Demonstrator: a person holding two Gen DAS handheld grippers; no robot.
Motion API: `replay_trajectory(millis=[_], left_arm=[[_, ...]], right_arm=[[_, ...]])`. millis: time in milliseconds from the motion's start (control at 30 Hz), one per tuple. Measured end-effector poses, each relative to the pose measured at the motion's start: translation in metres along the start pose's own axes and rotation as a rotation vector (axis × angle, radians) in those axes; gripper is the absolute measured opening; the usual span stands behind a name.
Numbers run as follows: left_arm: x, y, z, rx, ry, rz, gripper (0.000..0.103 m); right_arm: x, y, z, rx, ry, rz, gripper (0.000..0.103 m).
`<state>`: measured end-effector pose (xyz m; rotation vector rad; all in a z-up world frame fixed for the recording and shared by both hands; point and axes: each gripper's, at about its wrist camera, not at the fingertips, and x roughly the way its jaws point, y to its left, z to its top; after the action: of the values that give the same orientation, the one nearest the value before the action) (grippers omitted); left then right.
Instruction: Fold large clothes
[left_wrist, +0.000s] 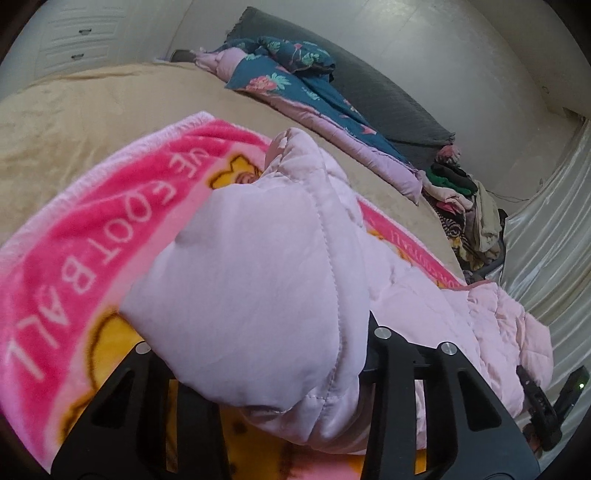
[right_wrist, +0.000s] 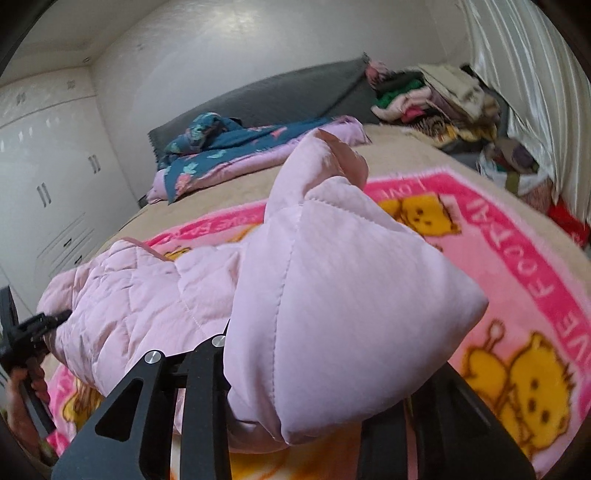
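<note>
The pale pink quilted jacket (left_wrist: 258, 266) fills the centre and lower half of both wrist views, draped over a pink cartoon blanket (left_wrist: 85, 236) on the beige-covered bed (left_wrist: 74, 122). The left claw (left_wrist: 273, 373) is clenched on a padded fold of the jacket at the bottom of its frame; the right claw (right_wrist: 314, 387) likewise grips a jacket corner. A floral teal quilt (right_wrist: 221, 147) lies upper centre, a clothes pile (right_wrist: 424, 99) upper right.

A pink cartoon blanket (right_wrist: 517, 266) lies on a tan bedspread (left_wrist: 92, 122). A floral quilt (left_wrist: 295, 81) lies along the grey headboard (right_wrist: 277, 96), near a clothes pile (right_wrist: 436, 99), curtain (right_wrist: 517, 74) and white wardrobe (right_wrist: 48, 166).
</note>
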<state>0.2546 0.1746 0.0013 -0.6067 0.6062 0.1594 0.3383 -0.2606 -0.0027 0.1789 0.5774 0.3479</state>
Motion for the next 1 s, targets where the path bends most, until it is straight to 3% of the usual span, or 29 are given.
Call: replay_trajectory(millis=[400, 1000], left_arm=[[-0.053, -0.002, -0.027, 0.038, 0.008, 0.019, 0.031], [-0.086, 0.018, -0.073, 0.083, 0.038, 0.042, 0.032]], right_arm=[[-0.057, -0.002, -0.026, -0.014, 0.013, 0.019, 0.029], [-0.102, -0.001, -0.083, 0.012, 0.024, -0.007, 0.029]])
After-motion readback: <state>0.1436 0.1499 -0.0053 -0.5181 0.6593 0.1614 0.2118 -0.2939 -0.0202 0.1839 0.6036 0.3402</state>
